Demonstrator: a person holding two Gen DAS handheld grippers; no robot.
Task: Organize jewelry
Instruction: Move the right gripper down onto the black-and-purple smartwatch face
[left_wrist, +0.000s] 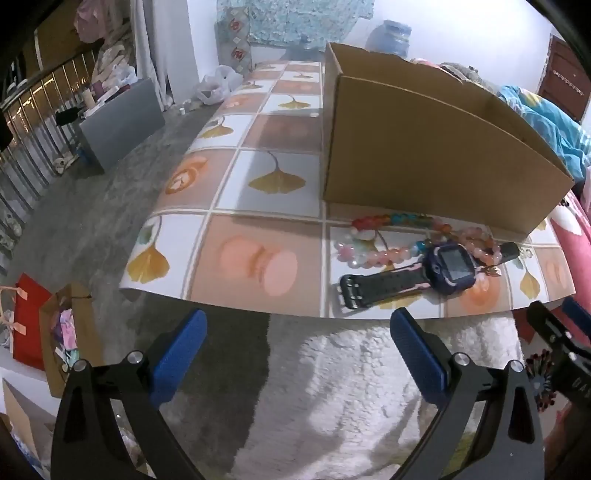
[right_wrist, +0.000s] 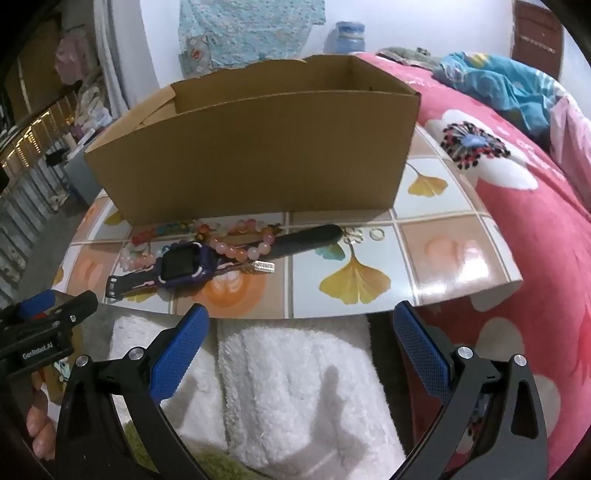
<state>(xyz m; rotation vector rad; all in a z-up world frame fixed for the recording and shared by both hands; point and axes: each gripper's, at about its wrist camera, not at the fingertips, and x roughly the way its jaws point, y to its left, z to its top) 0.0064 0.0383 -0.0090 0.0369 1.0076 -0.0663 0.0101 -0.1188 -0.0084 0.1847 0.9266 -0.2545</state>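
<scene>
I hold both grippers, left gripper (left_wrist: 297, 345) and right gripper (right_wrist: 301, 343), spread wide and empty off the board's (right_wrist: 424, 269) near edge, because the watch (right_wrist: 181, 266) and bead bracelets (right_wrist: 236, 243) heaped against the open box's (right_wrist: 258, 158) front wall wait there for sorting.

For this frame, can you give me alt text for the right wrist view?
The open right gripper hovers, empty, short of a tile-patterned board holding a purple smartwatch, beaded bracelets and small rings in front of an open cardboard box. The left gripper shows at the left edge, a pink floral blanket to the right.
</scene>
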